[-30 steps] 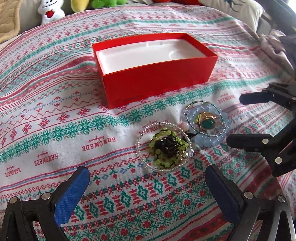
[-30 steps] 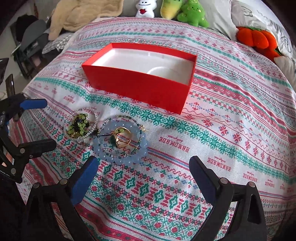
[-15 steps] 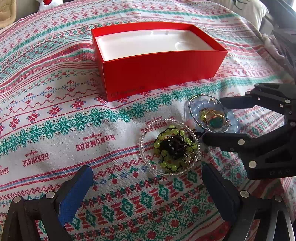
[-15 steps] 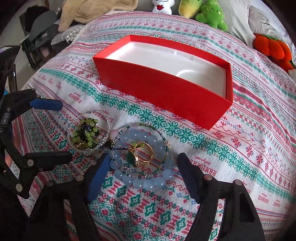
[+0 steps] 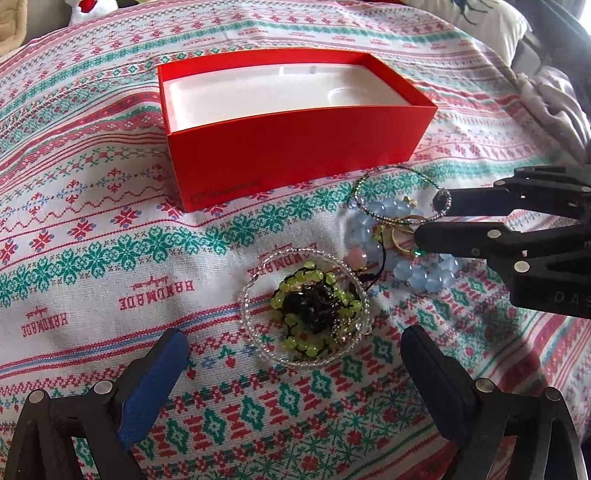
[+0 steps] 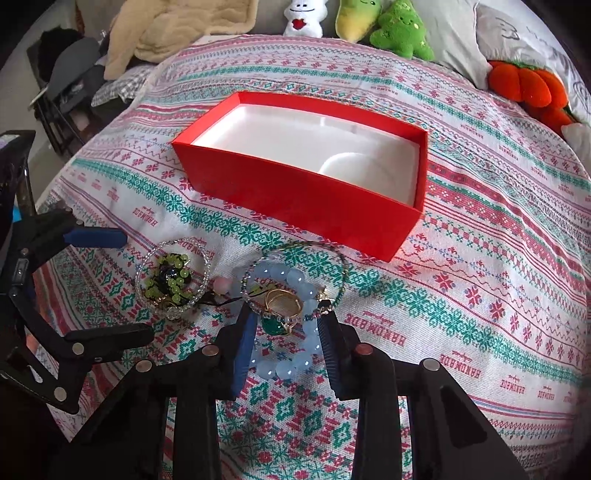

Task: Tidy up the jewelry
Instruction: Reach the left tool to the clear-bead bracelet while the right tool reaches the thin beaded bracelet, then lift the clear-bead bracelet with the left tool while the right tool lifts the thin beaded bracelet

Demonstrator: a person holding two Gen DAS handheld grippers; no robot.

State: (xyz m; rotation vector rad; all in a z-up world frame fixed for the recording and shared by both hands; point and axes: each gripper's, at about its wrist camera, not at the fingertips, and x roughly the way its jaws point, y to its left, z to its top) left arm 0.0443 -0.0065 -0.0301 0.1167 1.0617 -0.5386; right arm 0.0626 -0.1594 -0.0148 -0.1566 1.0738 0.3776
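Jaws of the right gripper (image 6: 286,332) have just been closing around a heap of jewelry on the bed: a bracelet of pale blue beads (image 6: 295,363), a gold ring with a green stone (image 6: 282,308), and a thin beaded bangle (image 6: 338,295). Its two fingers press in on the bunched blue beads and the bangle from either side, and the bangle is pushed up into a tilted arc. From the left wrist view, the same gripper (image 5: 430,221) comes in from the right edge with the bangle looped over its upper finger.

Just beside that heap lies a clear beaded bracelet (image 5: 304,308), flat on the cloth, with a tangle of green and black beads (image 5: 314,314) inside its ring. The left gripper (image 5: 291,350) hangs over it with its fingers spread wide, one on each side, touching nothing.

Behind the jewelry, near but apart from it, sits a red box (image 6: 306,195) with no lid and a white moulded lining. Everything rests on a bedspread (image 6: 480,258) patterned in red, green and white stripes. Plush toys (image 6: 400,31) line the far edge.
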